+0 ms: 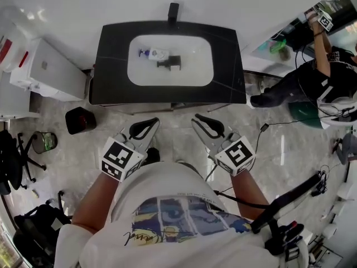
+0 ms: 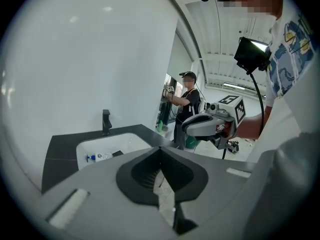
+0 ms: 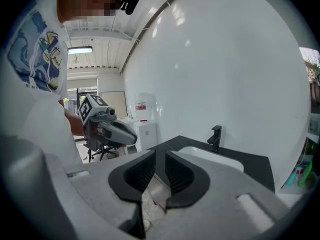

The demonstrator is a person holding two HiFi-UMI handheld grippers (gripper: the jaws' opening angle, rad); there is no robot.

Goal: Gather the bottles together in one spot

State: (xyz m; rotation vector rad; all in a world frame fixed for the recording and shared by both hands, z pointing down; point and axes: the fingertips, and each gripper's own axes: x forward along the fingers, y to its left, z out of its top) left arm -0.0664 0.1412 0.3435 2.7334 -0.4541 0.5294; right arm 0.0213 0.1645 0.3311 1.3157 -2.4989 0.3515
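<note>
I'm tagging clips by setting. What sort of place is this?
Probably a mock washroom corner in a lab or workshop, not a home: a black counter with a white sink and faucet stands in an open room, and a second person works nearby.

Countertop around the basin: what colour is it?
Black; the countertop shows best in the head view.

No legible text: cursive script on shirt (image 1: 146,236) and bottle (image 1: 154,53) label too blurred.
</note>
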